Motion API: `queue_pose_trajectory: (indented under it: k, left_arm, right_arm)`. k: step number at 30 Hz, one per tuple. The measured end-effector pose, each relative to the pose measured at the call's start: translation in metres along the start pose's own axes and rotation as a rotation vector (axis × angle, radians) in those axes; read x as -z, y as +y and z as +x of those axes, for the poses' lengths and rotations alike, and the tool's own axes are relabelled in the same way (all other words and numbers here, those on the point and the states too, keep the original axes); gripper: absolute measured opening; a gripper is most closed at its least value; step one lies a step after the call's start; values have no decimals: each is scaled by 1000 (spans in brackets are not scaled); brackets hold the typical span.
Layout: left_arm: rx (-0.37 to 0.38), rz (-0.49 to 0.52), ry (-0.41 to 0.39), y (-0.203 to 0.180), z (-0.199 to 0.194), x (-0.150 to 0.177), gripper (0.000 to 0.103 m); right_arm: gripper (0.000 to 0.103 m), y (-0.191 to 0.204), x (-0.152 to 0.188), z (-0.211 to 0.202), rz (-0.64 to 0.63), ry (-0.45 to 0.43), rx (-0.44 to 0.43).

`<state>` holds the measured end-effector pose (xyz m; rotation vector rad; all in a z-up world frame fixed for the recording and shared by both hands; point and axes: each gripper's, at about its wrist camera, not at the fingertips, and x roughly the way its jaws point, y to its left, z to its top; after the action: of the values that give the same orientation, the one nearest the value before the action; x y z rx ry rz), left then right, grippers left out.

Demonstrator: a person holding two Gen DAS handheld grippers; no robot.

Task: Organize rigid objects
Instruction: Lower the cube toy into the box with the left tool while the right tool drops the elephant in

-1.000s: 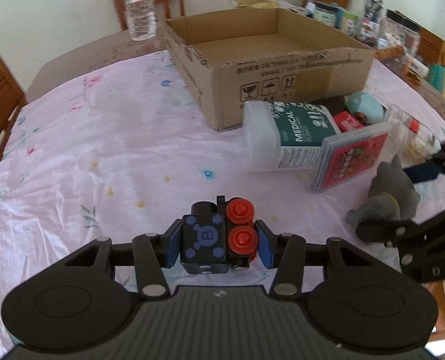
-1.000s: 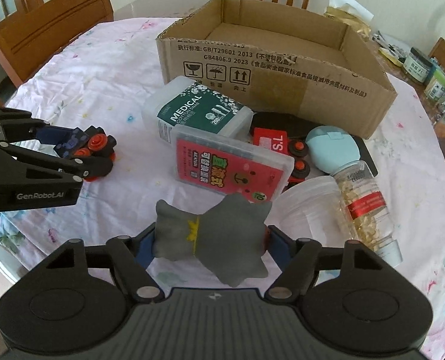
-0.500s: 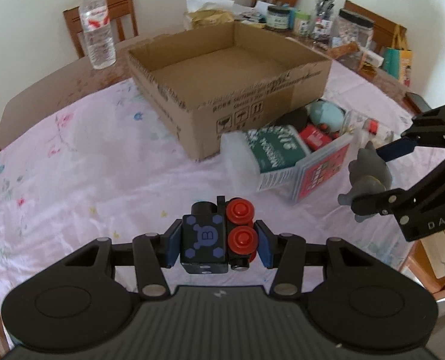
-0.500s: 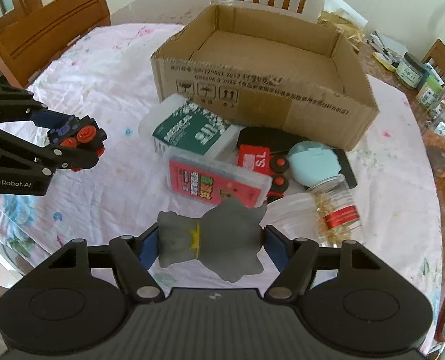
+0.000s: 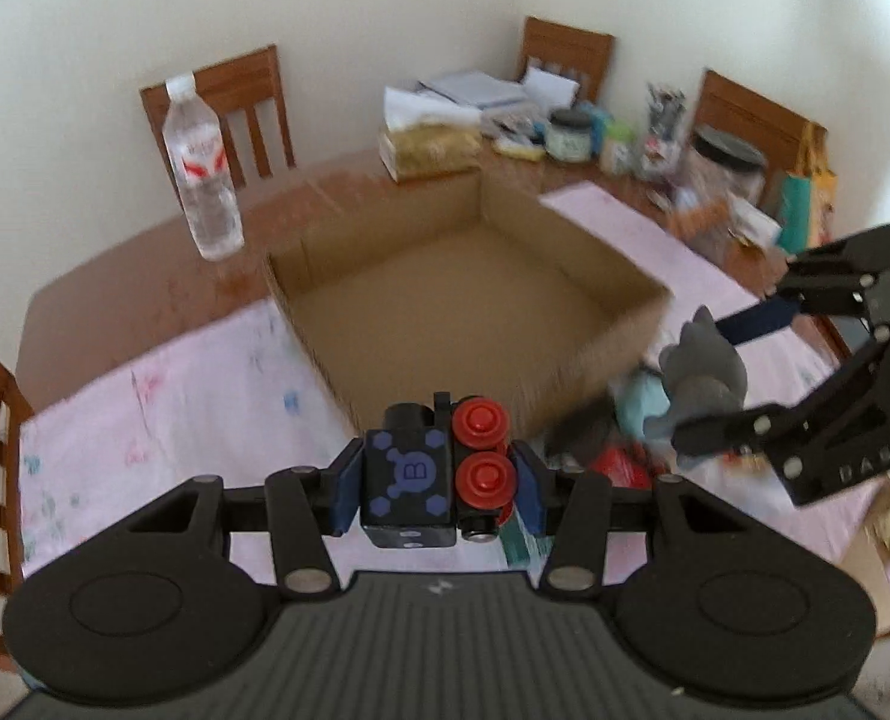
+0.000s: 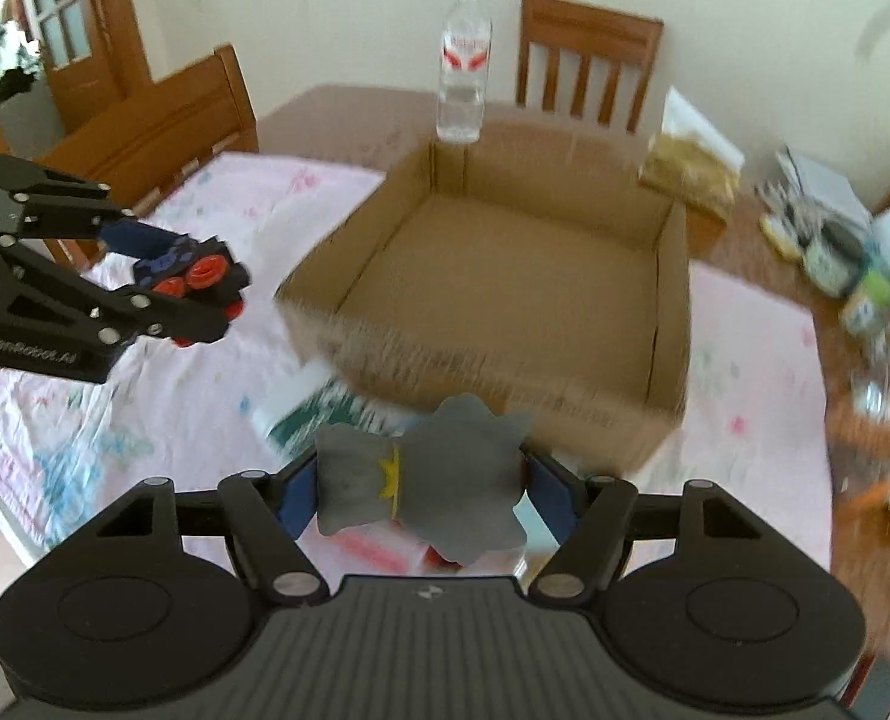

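Cardboard dominates your view: the open carton (image 5: pixel 475 300) sits on the pink floral tablecloth (image 5: pixel 162 396) with nothing visible on its bare floor, and everything else is best placed against it. Behind its far-left corner stands a clear water bottle (image 5: pixel 204 174); beyond its far wall, jars and packets crowd the wooden table. Against its near wall lies the blurred heap waiting to be sorted, including a green-labelled tub (image 6: pixel 318 414).

Your right gripper (image 6: pixel 420 495) is pinched on the grey figurine with the yellow collar (image 6: pixel 420 495), carried in the air just short of the carton's near wall. Your left gripper (image 5: pixel 438 489) is clamped on the black toy block with red wheels (image 5: pixel 438 483), also aloft, near the carton's near-left corner.

You appear to be mid-carry, both loads bound for the carton. Next, bring each one over the rim, lower it towards the floor, keep the two apart, and only then spread the fingers.
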<state>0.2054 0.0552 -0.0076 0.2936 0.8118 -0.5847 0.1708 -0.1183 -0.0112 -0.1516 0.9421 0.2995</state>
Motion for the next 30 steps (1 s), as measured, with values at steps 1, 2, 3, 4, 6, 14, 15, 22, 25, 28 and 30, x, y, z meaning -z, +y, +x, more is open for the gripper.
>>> queue_pose_trajectory:
  k: [1, 2, 3, 4, 6, 14, 15, 22, 25, 28, 30]
  left_arm:
    - [-5, -2, -7, 0, 7, -10, 49]
    - [-15, -6, -13, 1, 13, -16, 49]
    - [-30, -9, -22, 2, 20, -25, 49]
    - [-37, -6, -27, 2, 27, -31, 49]
    - [-64, -15, -29, 3, 45, -46, 49]
    - [-127, -50, -1, 17, 108, -79, 49]
    - [-141, -60, 0, 21, 115, -82, 49]
    - [-243, -89, -68, 32, 131, -91, 89]
    - [-238, -119, -54, 33, 124, -88, 90]
    - [-241, -138, -67, 31, 108, -78, 94]
    - [-245, -147, -70, 29, 94, -72, 95]
  right_arm:
    - [75, -7, -6, 1, -8, -9, -4]
    - [75, -13, -10, 2, -16, -19, -5]
    - [75, -19, -15, 3, -23, -30, -4]
    - [75, -25, -20, 4, -29, -37, -4]
    - [75, -38, -26, 7, -35, -46, -7]
    - [75, -69, -41, 23, -43, -60, 0]
    - [75, -73, -43, 25, -45, -59, 2]
    - [75, -93, -54, 35, -49, -60, 13]
    - [75, -98, -59, 42, -50, -56, 12]
    - [75, -101, -65, 50, -54, -50, 9]
    - [75, -102, -71, 55, -61, -50, 8]
